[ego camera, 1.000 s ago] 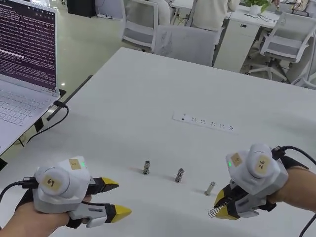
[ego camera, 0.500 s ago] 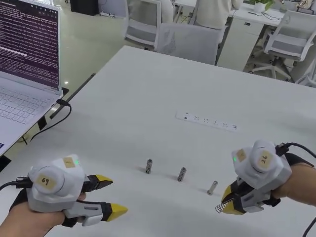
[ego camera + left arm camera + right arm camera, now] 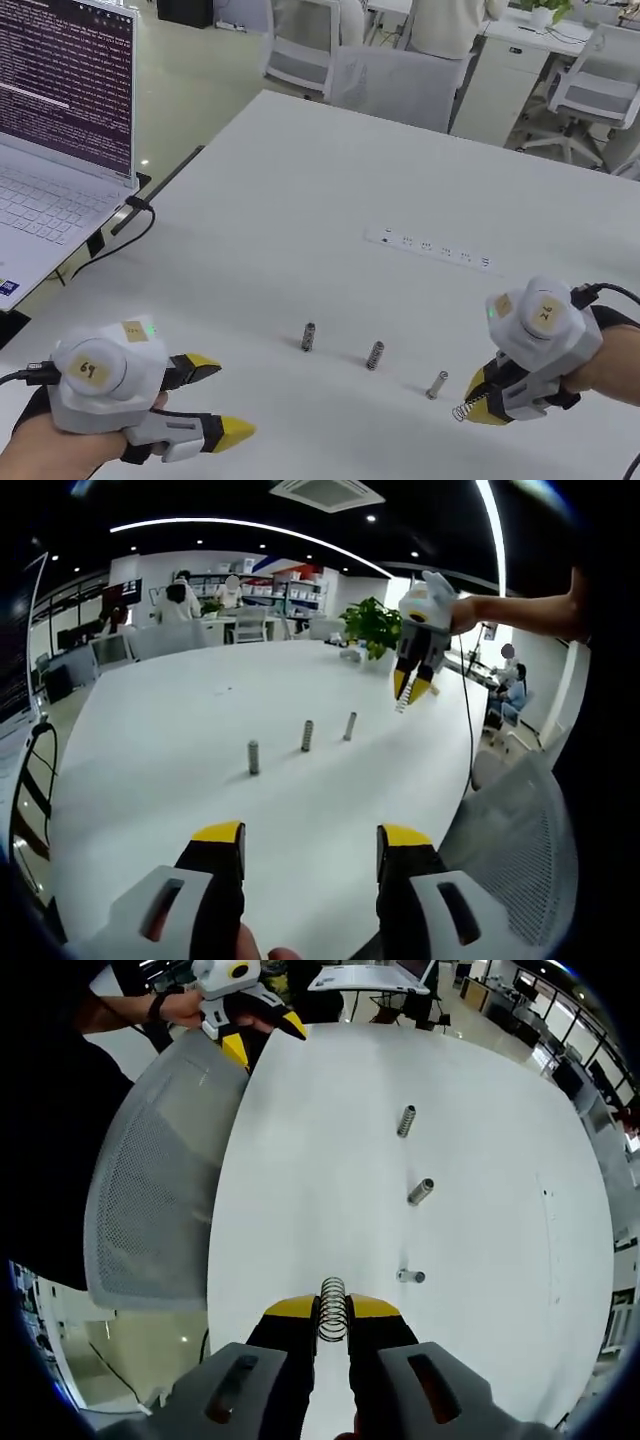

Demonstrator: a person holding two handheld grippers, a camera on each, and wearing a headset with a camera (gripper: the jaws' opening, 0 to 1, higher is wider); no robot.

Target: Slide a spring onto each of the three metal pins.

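Right gripper (image 3: 478, 400), tilted down over the table (image 3: 300, 200), clamps a spring (image 3: 463, 409) just beside the bare pin (image 3: 437, 385). Left gripper (image 3: 222, 398) is level, its jaws apart and empty. The middle pin (image 3: 375, 355) and the leftmost pin (image 3: 309, 337) each carry a spring.

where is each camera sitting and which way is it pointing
head view: on the headset, facing forward and down over the table; left tool, right tool and wrists show.
left gripper view: on the left tool, facing along its open jaws across the table at the pins.
right gripper view: on the right tool, facing along its jaws, shut on a spring.
shared: all see the three pins; each gripper view sees the other tool.
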